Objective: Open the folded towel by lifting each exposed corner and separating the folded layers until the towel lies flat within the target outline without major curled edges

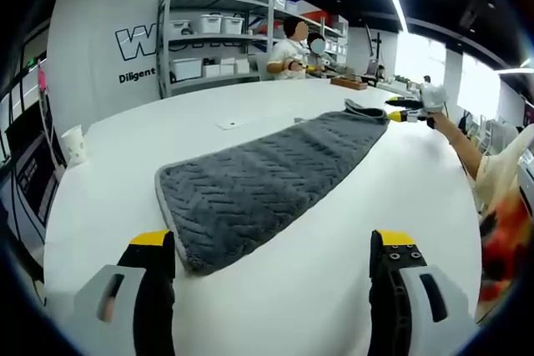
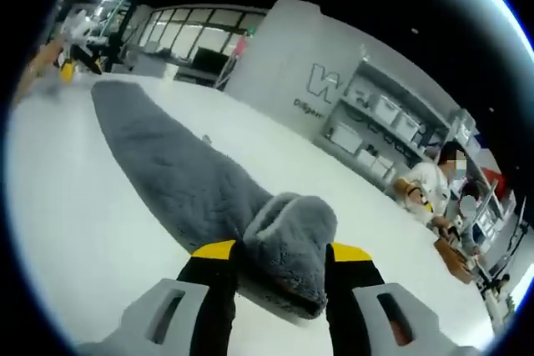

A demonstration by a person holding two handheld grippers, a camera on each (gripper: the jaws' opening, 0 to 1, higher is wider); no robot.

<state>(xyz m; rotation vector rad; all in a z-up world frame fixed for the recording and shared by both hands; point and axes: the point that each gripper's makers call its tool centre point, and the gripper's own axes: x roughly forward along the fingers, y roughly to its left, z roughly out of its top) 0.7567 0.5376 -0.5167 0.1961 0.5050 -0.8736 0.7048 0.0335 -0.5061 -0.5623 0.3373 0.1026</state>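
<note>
We see a long grey plush towel with a herringbone weave (image 1: pixel 267 181) stretched out as a narrow strip across the white round table (image 1: pixel 108 198), folded lengthwise.

In the left gripper view, the left gripper (image 1: pixel 273 266), grey-bodied with yellow-tipped black jaws, stands wide open just above the table. Its left jaw sits just beside the near corner of the towel, and the right jaw is well off the cloth over bare table. It holds nothing. At the far end of the towel, we can make out the right gripper (image 1: pixel 406 111), held in a hand (image 1: pixel 435 116), with its yellow tips at the towel's raised far corner.

In the right gripper view, the right gripper (image 2: pixel 277 254) has its jaws pressed against both sides of a bunched-up fold of the towel (image 2: pixel 179 177), which bulges up between the yellow tips. The rest of the cloth runs away flat along the table (image 2: pixel 75 206) towards the left gripper (image 2: pixel 79 60).

A white paper cup (image 1: pixel 73 144) stands near the table edge.
</note>
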